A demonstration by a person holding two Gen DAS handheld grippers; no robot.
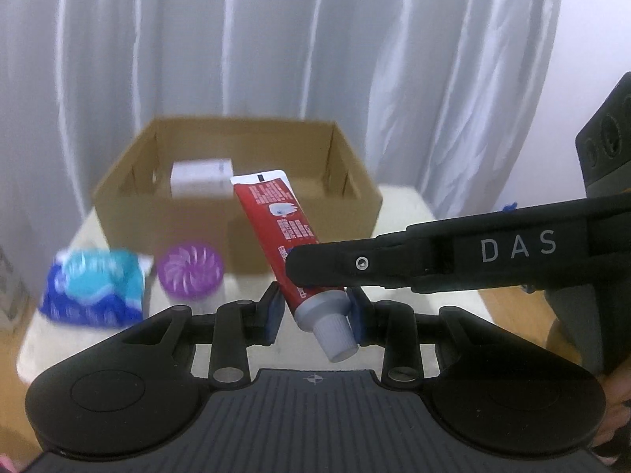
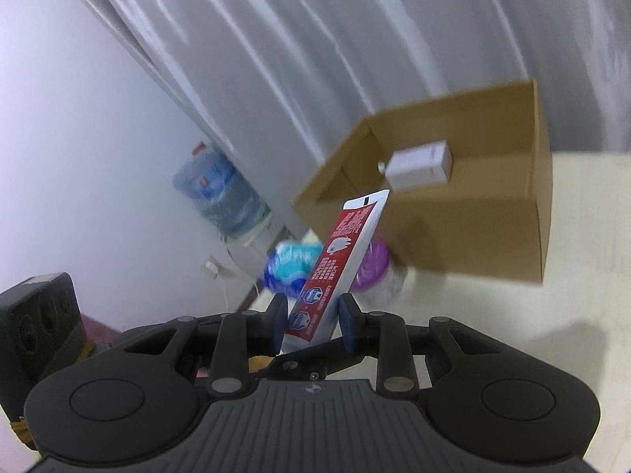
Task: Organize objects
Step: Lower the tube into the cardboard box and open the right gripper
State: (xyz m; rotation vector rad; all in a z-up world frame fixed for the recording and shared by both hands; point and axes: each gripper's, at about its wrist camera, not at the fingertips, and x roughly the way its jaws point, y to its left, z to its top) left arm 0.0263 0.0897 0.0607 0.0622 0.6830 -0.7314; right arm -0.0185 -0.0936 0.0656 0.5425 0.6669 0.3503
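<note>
Both grippers are gripping the red toothpaste tube [image 1: 284, 228], which is hanging in the air above the counter [image 1: 410, 205], in front of the cardboard box [image 1: 221, 213]. The left gripper [image 1: 315, 311] is closing its jaws on the stiff shoulder beside the cap; the right gripper [image 2: 311, 319] is pinching the flat body higher up. The tube appears light, its body soft and glossy, likely slippery; the rigid shoulder looks the safer hold. A white carton [image 1: 201, 177] is lying inside the box.
</note>
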